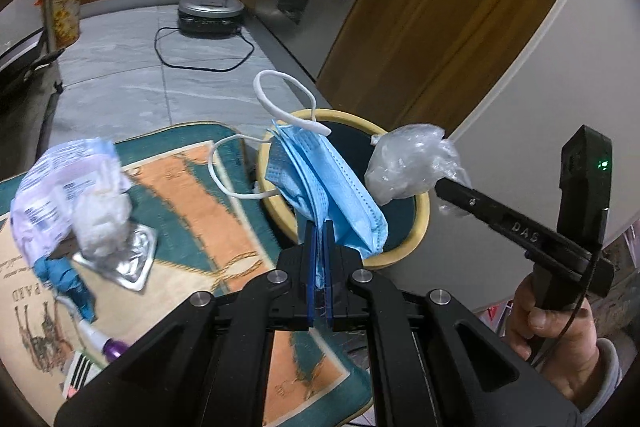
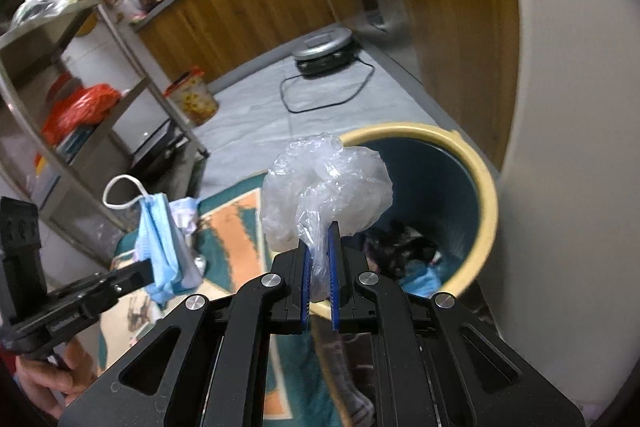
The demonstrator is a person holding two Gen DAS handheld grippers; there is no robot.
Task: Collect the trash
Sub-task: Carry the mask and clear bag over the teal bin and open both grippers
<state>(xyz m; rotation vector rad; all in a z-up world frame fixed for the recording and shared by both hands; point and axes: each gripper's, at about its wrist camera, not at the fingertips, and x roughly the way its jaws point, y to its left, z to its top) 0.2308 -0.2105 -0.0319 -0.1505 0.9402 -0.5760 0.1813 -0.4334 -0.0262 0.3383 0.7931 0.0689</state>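
Observation:
My left gripper (image 1: 319, 227) is shut on a blue face mask (image 1: 320, 175) with white ear loops, held over the near rim of the teal bin with a cream rim (image 1: 422, 223). My right gripper (image 2: 319, 231) is shut on a crumpled clear plastic bag (image 2: 324, 191), held above the bin (image 2: 480, 171), which holds dark trash inside. The bag also shows in the left wrist view (image 1: 412, 163), over the bin's right side. The mask (image 2: 160, 239) and the left gripper (image 2: 150, 269) show at left in the right wrist view.
On the patterned mat (image 1: 208, 195) lie a crumpled wrapper with tissue (image 1: 72, 183), a foil blister pack (image 1: 132, 263), a blue scrap (image 1: 64, 279) and a small tube (image 1: 100, 339). A robot vacuum (image 1: 210, 15) sits by wooden cabinets. A metal shelf rack (image 2: 80, 75) stands at left.

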